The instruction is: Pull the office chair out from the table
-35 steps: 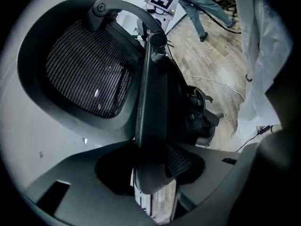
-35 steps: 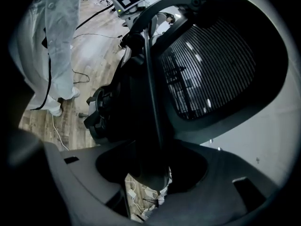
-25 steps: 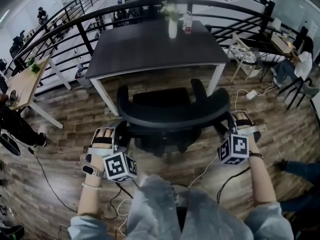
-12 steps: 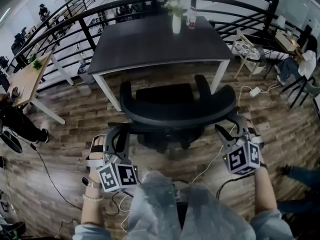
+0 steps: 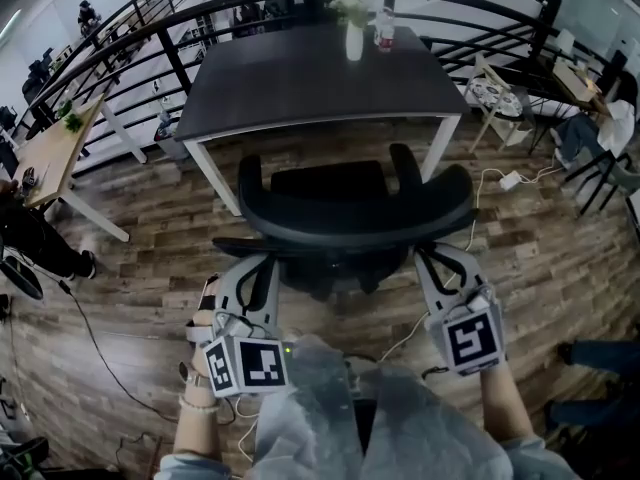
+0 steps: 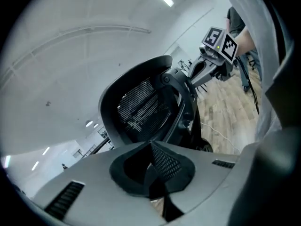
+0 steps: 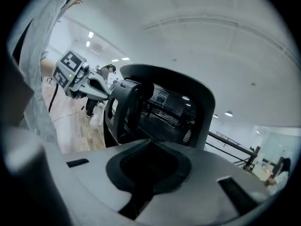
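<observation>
The black office chair (image 5: 355, 213) stands on the wood floor in front of the dark table (image 5: 310, 78), its mesh back (image 6: 141, 109) toward me. My left gripper (image 5: 247, 264) hovers just behind the back's left side, shut and empty. My right gripper (image 5: 432, 256) hovers behind the right side; its jaws have just been closing and now meet with nothing between them. Neither touches the chair. In the left gripper view my own jaws (image 6: 153, 173) meet below the chair, with the right gripper (image 6: 190, 81) beyond. The right gripper view shows the chair back (image 7: 174, 112) and the left gripper (image 7: 101, 91).
A white vase (image 5: 353, 40) and a bottle (image 5: 384, 33) stand at the table's far edge. A black railing (image 5: 120, 43) runs behind it. Cables (image 5: 490, 183) lie on the floor at right. A wooden desk (image 5: 50, 158) is at left, more furniture at far right.
Both grippers have come away from the sides of the chair's back, drawn toward me and rolled. Their jaws, wide before, have closed on nothing.
</observation>
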The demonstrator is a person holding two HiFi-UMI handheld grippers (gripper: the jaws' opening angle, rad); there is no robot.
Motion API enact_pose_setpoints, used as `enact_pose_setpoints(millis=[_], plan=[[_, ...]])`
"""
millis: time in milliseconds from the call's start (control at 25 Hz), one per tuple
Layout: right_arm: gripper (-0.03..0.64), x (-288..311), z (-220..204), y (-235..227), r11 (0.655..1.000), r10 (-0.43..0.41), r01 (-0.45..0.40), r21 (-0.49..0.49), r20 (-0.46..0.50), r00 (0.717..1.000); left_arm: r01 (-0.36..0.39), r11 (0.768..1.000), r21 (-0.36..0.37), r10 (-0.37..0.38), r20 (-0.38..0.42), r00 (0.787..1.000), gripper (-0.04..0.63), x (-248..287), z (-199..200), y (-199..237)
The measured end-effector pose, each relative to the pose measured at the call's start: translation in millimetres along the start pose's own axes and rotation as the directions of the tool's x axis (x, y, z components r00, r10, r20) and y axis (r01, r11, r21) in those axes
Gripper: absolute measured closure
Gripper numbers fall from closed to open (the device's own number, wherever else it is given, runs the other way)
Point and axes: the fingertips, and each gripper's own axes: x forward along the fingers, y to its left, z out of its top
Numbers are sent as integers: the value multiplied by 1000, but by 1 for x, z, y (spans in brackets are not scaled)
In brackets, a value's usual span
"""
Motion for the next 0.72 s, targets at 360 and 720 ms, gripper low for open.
enact_pose_setpoints(millis=[360,720], plan=[[612,4,-10,23,978,5,-7,209,10,1000,104,984,-146,-102,21,995,583,5,10,-29],[614,0,3,13,964,-35,18,265,59,998,93,973,-212,-80,68,994,583,0,18,-26]])
